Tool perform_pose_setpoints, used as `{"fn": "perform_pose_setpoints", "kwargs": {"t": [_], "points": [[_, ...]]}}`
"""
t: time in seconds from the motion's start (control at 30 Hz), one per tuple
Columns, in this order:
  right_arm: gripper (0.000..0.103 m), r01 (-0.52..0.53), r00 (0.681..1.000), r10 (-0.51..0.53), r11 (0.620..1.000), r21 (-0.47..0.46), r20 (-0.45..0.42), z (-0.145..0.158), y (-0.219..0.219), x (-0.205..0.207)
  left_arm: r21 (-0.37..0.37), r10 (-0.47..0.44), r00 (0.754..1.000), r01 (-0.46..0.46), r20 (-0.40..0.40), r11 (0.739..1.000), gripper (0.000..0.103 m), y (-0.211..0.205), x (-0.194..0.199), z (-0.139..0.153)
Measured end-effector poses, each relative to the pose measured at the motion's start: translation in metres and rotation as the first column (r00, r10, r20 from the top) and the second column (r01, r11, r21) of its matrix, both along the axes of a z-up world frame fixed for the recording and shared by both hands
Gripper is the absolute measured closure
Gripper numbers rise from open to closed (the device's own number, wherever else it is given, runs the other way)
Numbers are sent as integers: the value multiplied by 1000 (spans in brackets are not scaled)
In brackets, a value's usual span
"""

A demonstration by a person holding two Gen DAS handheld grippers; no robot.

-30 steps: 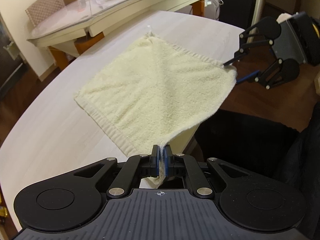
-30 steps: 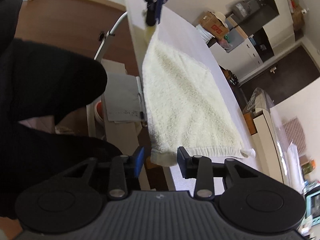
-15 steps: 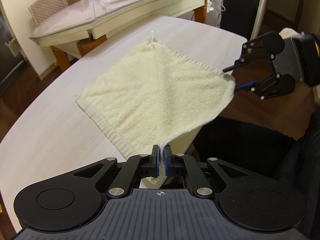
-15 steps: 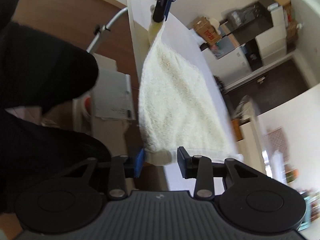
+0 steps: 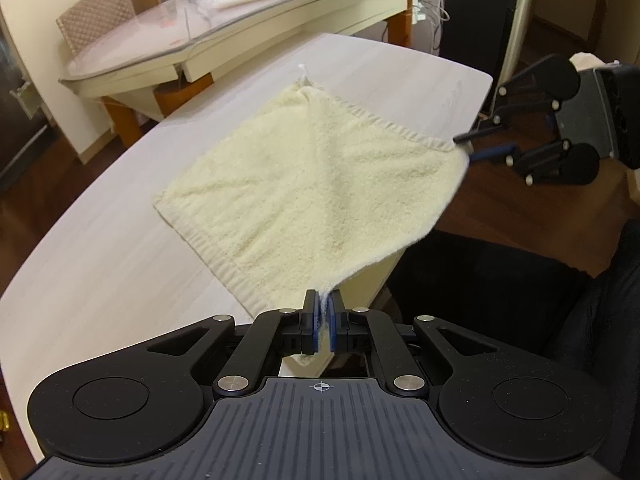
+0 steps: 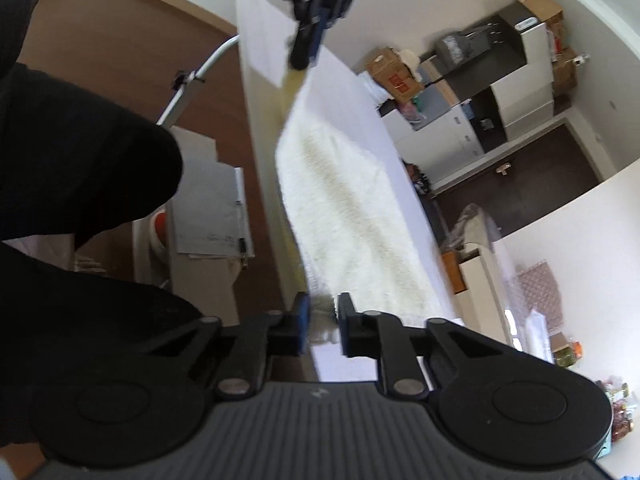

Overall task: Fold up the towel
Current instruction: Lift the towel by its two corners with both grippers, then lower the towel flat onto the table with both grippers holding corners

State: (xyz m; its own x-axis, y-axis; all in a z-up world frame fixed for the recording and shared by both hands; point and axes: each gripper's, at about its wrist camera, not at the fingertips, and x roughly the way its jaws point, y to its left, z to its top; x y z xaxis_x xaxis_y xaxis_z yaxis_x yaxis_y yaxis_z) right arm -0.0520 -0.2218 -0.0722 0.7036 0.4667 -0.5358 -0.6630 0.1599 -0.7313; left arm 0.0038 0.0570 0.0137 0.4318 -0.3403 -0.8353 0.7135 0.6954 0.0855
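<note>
The cream towel (image 5: 320, 184) lies flat on the pale table (image 5: 100, 264), near its edge. The left gripper (image 5: 323, 322) is clamped on one near corner; the right gripper (image 6: 323, 322) has just been closing on the other corner, the cloth between its pads.

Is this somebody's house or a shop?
Probably a home, in a living or dining room. A towel lies on a pale wooden table, a glass-topped table stands behind it, and cupboards with boxes line a wall.
</note>
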Motion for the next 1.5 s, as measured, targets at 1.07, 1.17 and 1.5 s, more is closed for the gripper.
{"fn": "perform_pose_setpoints", "kwargs": {"t": [1.07,1.17,1.5], "points": [[90,200,952,-127,947,252,-278,97,-29,93,4,108,984,-109,139,994,98,-10,59,36],[90,235,937,-143,933,272,-319,98,-27,121,-22,109,986,-107,126,994,98,-6,79,34],[90,256,907,-139,932,258,-398,82,-32,146,-66,11,1000,-12,-24,998,79,1,66,-1]]}}
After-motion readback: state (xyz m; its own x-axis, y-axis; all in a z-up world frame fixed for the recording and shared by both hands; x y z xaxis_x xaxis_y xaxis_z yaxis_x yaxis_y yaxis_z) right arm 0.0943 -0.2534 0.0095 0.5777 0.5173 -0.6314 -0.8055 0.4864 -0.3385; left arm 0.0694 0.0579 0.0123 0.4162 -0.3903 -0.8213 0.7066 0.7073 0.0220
